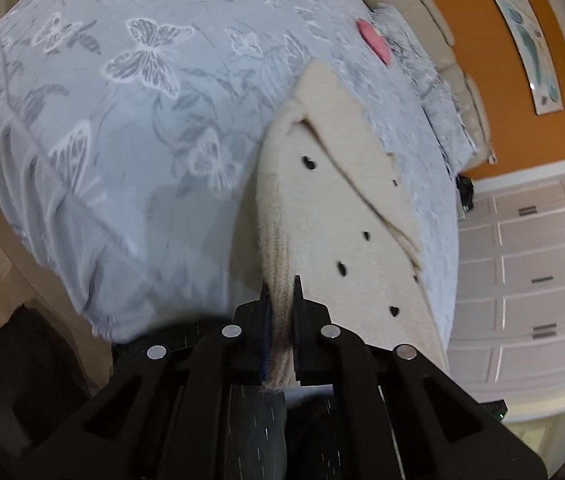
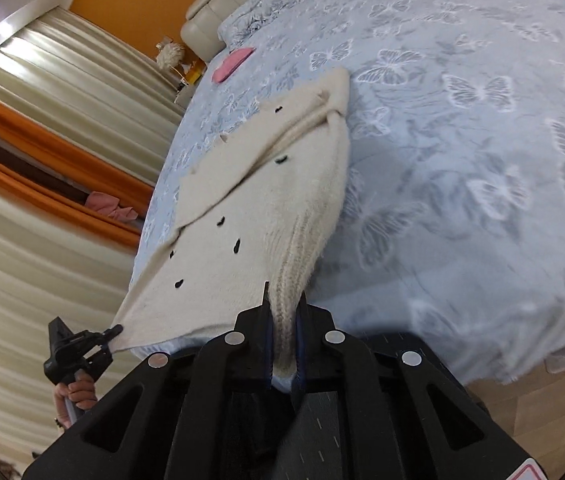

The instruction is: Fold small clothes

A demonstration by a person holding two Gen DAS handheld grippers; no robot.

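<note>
**A:** ok so where's the thing sitting relative to the claws? Trying to work out the fold.

**B:** The cream sweater [image 1: 346, 216] runs straight away from both claws, long axis from the ribbed hem by the person up to the collar end further up the bed [image 1: 122, 120]. The left claw [image 1: 281, 300] is clenched on the hem's left corner, the right claw [image 2: 284, 304] is clamped on the right corner. In the right wrist view you can see the left claw [image 2: 116, 330] pinching its corner, so the hem hangs stretched between the two.

**A:** So neither hand's closer?

**B:** Looks about even to me, one corner each. The near edge is lifted off the bed, the far half rests on the butterfly-print cover. My guess is the hem goes forward over the collar end, along that long axis.

**A:** Any labels or writing?

**B:** Nothing readable. Only little black heart shapes on the knit. There's a pink cloth [image 1: 374, 40] up near the pillows, well apart from the sweater.
</note>
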